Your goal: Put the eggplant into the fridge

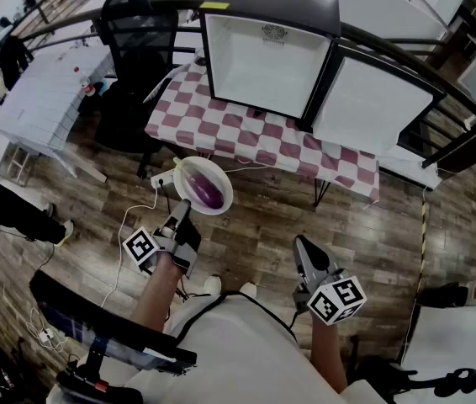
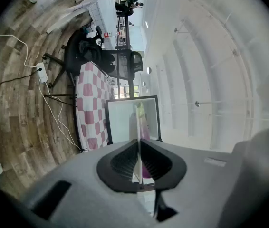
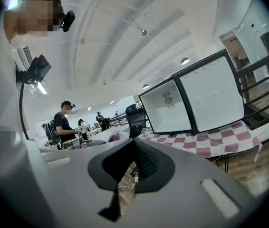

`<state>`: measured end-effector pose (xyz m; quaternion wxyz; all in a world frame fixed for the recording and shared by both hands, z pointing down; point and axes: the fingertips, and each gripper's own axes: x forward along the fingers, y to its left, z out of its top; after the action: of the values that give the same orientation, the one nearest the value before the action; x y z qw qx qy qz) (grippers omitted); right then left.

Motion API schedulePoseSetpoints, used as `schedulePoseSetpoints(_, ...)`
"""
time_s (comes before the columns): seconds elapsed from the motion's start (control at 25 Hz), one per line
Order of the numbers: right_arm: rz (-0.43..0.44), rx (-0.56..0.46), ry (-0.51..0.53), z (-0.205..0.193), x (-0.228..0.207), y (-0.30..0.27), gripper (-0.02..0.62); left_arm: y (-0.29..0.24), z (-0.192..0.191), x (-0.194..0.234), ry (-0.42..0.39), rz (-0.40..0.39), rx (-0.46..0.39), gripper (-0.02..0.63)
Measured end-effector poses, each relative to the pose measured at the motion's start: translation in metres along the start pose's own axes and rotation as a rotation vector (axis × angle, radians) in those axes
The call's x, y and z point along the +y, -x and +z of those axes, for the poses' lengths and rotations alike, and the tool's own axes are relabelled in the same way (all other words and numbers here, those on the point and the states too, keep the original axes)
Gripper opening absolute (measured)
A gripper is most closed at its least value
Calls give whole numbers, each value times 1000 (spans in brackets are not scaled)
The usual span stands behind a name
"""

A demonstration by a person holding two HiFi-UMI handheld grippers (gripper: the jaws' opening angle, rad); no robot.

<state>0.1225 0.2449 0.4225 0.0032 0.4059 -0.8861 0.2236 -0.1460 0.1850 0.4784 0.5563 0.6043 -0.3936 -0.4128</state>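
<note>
A purple eggplant (image 1: 205, 188) lies on a white plate (image 1: 184, 170), which hangs over the wooden floor in front of the table. My left gripper (image 1: 184, 209) is shut on the plate's near rim. In the left gripper view the plate (image 2: 138, 120) shows edge-on between the pads, with the eggplant (image 2: 146, 164) behind it. The fridge (image 1: 263, 61) stands on the checkered table (image 1: 238, 133) with its door (image 1: 374, 108) swung open to the right and its inside white. My right gripper (image 1: 303, 244) hovers low on the right, shut and holding nothing, and it faces the fridge (image 3: 165, 109).
A black office chair (image 1: 137, 40) stands left of the table. A curved black railing (image 1: 440, 78) runs behind the fridge. A white power strip and cable (image 1: 158, 182) lie on the floor near the plate. People stand at tables (image 3: 65, 122) far off.
</note>
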Motion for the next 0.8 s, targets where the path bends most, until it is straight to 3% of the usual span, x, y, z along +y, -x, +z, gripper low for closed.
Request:
schedulePoseSetpoints(0.44, -38, -18, 15, -1, 18, 8, 6, 10, 4, -9, -5, -22, 34, 25)
schedulePoseSetpoints(0.8, -14, -22, 16, -3, 29, 15, 8, 17, 0, -12, -4, -23, 43, 26)
